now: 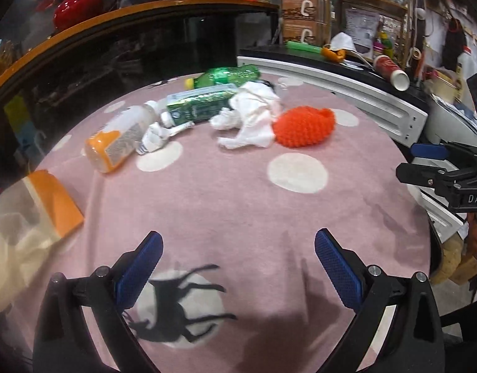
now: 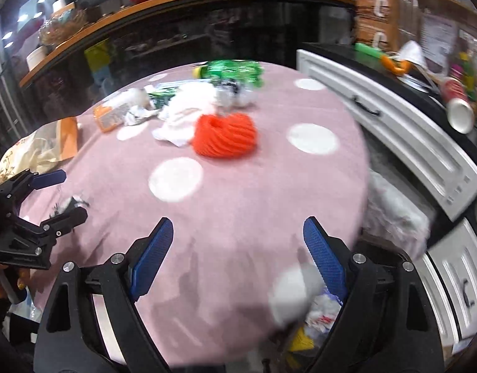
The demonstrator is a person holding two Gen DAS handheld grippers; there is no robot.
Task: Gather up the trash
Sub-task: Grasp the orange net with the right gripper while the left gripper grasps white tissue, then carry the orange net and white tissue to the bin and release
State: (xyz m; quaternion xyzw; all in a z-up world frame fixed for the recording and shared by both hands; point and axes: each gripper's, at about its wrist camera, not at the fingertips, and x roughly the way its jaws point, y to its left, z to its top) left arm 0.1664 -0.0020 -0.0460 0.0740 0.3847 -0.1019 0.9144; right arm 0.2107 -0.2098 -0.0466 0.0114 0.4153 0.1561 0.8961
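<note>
Trash lies at the far side of a pink dotted table cover (image 1: 226, 192): an orange foam net (image 1: 303, 126), crumpled white tissue (image 1: 254, 115), a green carton (image 1: 198, 107), a green plastic bottle (image 1: 229, 76), a clear bottle with an orange label (image 1: 120, 141) and an orange-and-clear bag (image 1: 36, 214) at the left edge. My left gripper (image 1: 238, 267) is open and empty above the near cover. My right gripper (image 2: 238, 255) is open and empty; a blurred white wad (image 2: 296, 292) is below its right finger, over a bin of trash (image 2: 316, 317). The foam net (image 2: 226, 135) and tissue (image 2: 182, 115) show ahead of it.
White drawers (image 2: 403, 143) stand to the right of the table with a tipped paper cup (image 2: 457, 107) on top. A dark glass cabinet with an orange-edged shelf (image 1: 120, 15) stands behind. The right gripper shows at the left view's right edge (image 1: 437, 168).
</note>
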